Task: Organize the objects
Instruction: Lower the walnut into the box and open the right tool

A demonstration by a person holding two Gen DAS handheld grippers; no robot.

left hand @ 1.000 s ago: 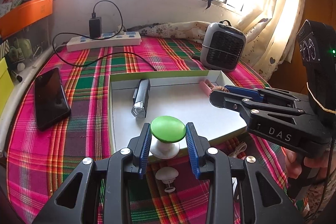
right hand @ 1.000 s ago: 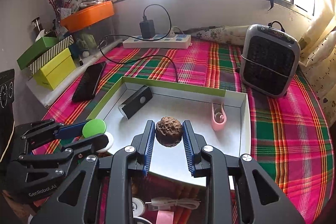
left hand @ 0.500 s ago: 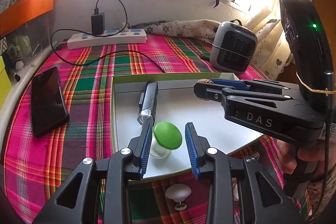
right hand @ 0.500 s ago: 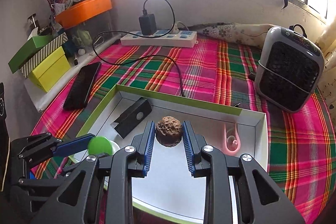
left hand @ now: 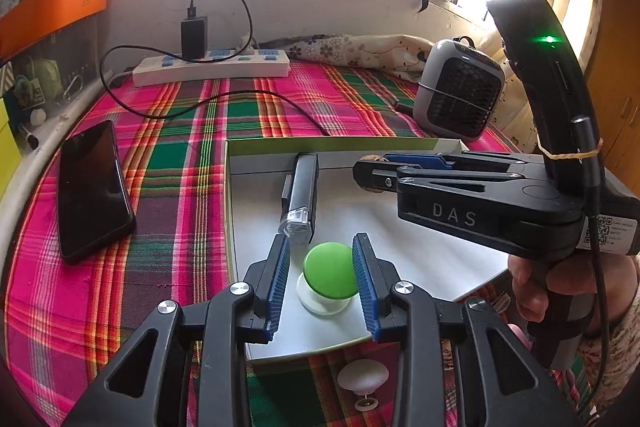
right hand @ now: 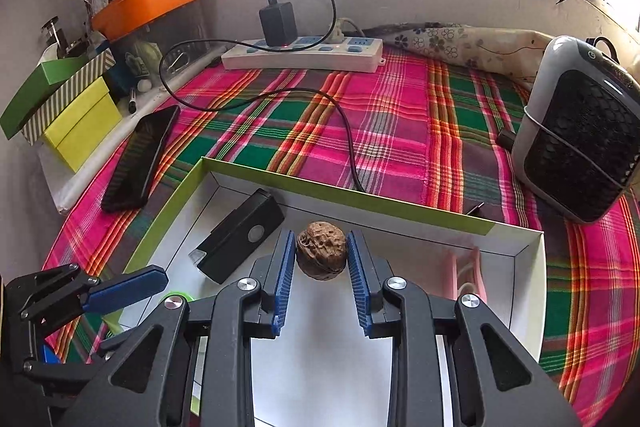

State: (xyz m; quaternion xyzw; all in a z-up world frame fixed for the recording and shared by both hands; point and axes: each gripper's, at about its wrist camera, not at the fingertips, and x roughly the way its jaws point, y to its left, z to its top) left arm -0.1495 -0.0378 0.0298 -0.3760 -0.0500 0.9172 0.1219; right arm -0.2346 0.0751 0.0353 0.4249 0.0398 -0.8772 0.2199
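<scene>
Green-capped knob (left hand: 330,273) and wrinkled walnut (right hand: 321,250) over white tray (right hand: 516,247)

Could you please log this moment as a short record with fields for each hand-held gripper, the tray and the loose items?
left hand-held gripper: holds green-capped knob over the tray's near edge
right hand-held gripper: shut on walnut above the tray
tray: white box lid with green rim, holding black light and pink clip
outside tray: white knob on plaid cloth, phone at its left
</scene>
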